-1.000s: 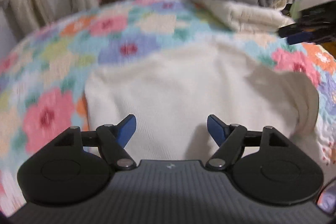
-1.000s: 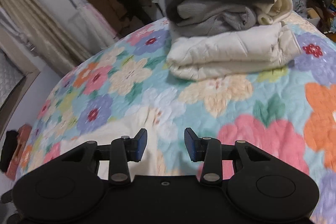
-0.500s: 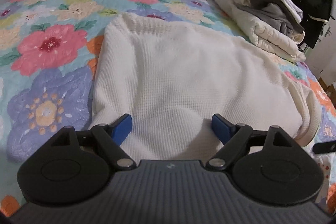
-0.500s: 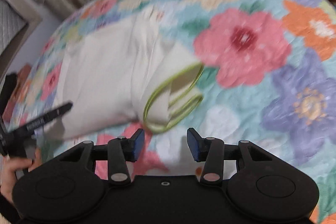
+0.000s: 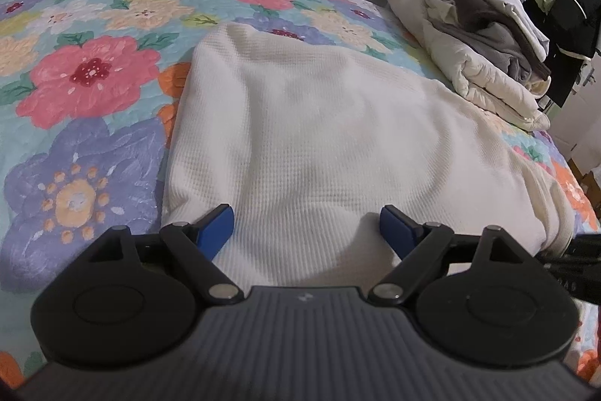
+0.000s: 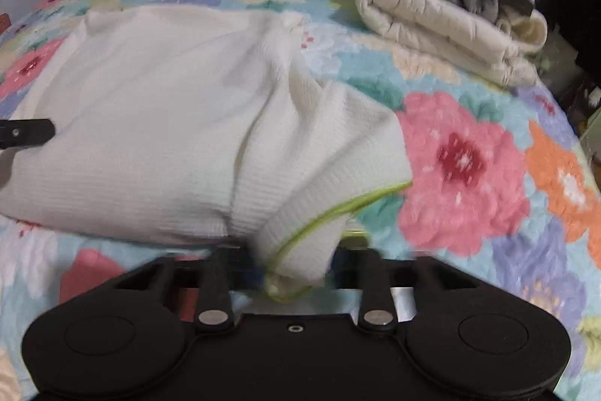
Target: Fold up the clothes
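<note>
Both tools have dropped toward the bed [image 5: 94, 70] since the earlier frames, and the right tool [image 6: 296, 269], which was hovering over bare quilt with nothing between its fingers, now has the green-edged sleeve cuff [image 6: 300, 250] of the cream top [image 5: 319, 138] between them. Its jaws are closing on that cuff; motion blur hides the pads, so I cannot tell whether they press the cloth yet. The left tool [image 5: 306, 228] stands wide, 1 finger on each side of a patch of the top's near edge, holding nothing.

The top lies flat across the middle of the flowered bed, its body spread out and the sleeve bunched at its right side. A stack of folded clothes [image 5: 480, 44] sits at the far right of the bed, well apart from it.

For the task, this looks like the start of a fold: once the cuff is gripped, the sleeve can probably be carried left across the body, while the left tool seems placed to pin or lift the near edge.
</note>
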Demonstrator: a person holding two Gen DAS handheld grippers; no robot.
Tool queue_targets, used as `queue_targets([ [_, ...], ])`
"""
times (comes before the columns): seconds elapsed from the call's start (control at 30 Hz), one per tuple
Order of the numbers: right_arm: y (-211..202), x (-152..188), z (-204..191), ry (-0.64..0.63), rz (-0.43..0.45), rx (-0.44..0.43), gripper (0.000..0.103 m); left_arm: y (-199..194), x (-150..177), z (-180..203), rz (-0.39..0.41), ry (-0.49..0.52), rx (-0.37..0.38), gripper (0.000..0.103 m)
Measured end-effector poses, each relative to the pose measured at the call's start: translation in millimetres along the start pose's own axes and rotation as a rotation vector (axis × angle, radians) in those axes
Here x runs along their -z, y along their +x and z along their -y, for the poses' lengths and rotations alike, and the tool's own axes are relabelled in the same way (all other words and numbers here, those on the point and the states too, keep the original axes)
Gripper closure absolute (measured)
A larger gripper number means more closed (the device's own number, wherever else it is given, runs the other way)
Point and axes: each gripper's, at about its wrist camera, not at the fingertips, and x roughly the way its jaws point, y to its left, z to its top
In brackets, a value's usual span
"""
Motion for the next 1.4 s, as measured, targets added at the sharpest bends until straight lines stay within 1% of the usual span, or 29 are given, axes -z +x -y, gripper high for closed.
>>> queue_targets([
  [0.1,-23.2,-0.3,-1.6,-0.093,0.099,0.134,0.089,-2.1,-0.5,-5.2,0.003,-0.016,0.000,0.017],
  [0.13,-30.1,0.2,-0.8,-0.117,0.131,0.204,0.092,-1.9,-1.0,-7.5,0.001,-0.027,-0.002,0.017],
  [0.17,-36.9,0.6,0.2,-0.140,0.162,0.276,0.099,-1.9,-2.0,-9.6,-0.001,-0.035,0.001,0.017],
  [0.2,-42.7,0.6,5.4,-0.153,0.189,0.323,0.099,-2.0,-2.6,-10.7,-0.002,-0.042,0.003,0.017],
  [0.23,-45.1,-1.1,16.4,-0.103,0.186,0.276,0.099,-2.2,-2.8,-11.5,-0.002,-0.046,0.004,0.018],
  [0.3,-42.4,-2.6,36.8,-0.001,0.153,0.207,0.099,-3.4,-2.5,-11.3,-0.002,-0.040,0.001,0.018],
  [0.33,-41.6,-2.7,42.4,0.013,0.145,0.200,0.099,-4.3,-2.1,-10.9,-0.001,-0.033,-0.003,0.018],
  [0.37,-40.3,-3.9,50.0,0.042,0.135,0.172,0.099,-4.9,-1.6,-11.3,-0.001,-0.031,-0.003,0.018],
  [0.4,-42.2,-4.5,60.3,0.104,0.123,0.131,0.099,-5.6,-1.2,-11.7,-0.002,-0.030,-0.003,0.018],
  [0.43,-45.1,-1.2,73.4,0.196,0.116,0.100,0.096,-6.0,-1.2,-12.8,-0.003,-0.037,0.001,0.018],
  [0.47,-48.1,2.5,86.7,0.290,0.109,0.071,0.089,-6.4,-1.3,-14.0,-0.003,-0.045,0.006,0.018],
  [0.5,-50.5,8.4,100.8,0.379,0.108,0.074,0.088,-6.8,-1.6,-13.6,-0.005,-0.046,0.003,0.018],
  [0.53,-52.2,15.6,114.3,0.451,0.110,0.093,0.085,-7.2,-1.8,-13.0,-0.006,-0.047,0.000,0.018],
  [0.57,-53.4,21.8,127.3,0.493,0.114,0.088,0.081,-8.9,-2.3,-6.9,-0.005,-0.017,-0.033,0.018],
  [0.6,-54.2,27.2,134.4,0.520,0.121,0.066,0.081,-10.8,-2.9,-0.4,-0.004,0.015,-0.070,0.017],
  [0.67,-58.0,35.3,144.1,0.606,0.149,-0.016,0.078,-14.4,-3.7,14.4,0.002,0.088,-0.133,0.017],
  [0.73,-57.5,37.0,144.5,0.662,0.170,-0.138,0.074,-19.0,-5.9,21.5,-0.002,0.114,-0.164,0.017],
  [0.8,-50.9,34.4,138.3,0.690,0.165,-0.249,0.057,-24.4,-9.1,21.6,-0.013,0.106,-0.173,0.017],
  [0.83,-43.6,33.5,134.1,0.709,0.140,-0.298,0.051,-27.6,-11.2,18.3,-0.020,0.087,-0.171,0.017],
  [0.93,-24.8,32.4,120.5,0.757,0.063,-0.435,0.051,-42.9,-16.9,-5.3,-0.050,-0.023,-0.184,0.017],
  [1.0,-23.5,32.6,113.2,0.763,0.028,-0.492,0.050,-56.0,-17.9,-26.0,-0.077,-0.116,-0.206,0.017],
  [1.03,-25.0,34.5,110.4,0.772,0.019,-0.522,0.048,-62.0,-15.8,-39.2,-0.096,-0.181,-0.189,0.017],
  [1.07,-23.7,35.5,108.8,0.789,0.004,-0.558,0.044,-68.0,-13.3,-52.6,-0.116,-0.248,-0.170,0.017],
  [1.13,-20.8,40.2,104.1,0.829,-0.042,-0.622,0.041,-75.1,-1.8,-79.1,-0.151,-0.396,-0.087,0.017],
  [1.17,-15.2,43.9,101.7,0.856,-0.093,-0.631,0.041,-76.0,5.1,-89.6,-0.165,-0.461,-0.052,0.017],
  [1.2,-12.2,47.3,99.1,0.881,-0.128,-0.619,0.041,-76.0,12.6,-99.3,-0.166,-0.523,-0.011,0.017],
  [1.3,0.2,52.9,95.3,0.955,-0.158,-0.640,0.041,-66.1,29.0,-111.4,-0.115,-0.633,0.087,0.017],
  [1.37,9.4,54.0,96.3,1.031,-0.141,-0.659,0.041,-56.4,35.4,-112.1,-0.077,-0.671,0.138,0.017],
  [1.4,13.7,53.9,96.6,1.070,-0.120,-0.662,0.041,-50.5,38.0,-110.4,-0.061,-0.688,0.159,0.014],
])
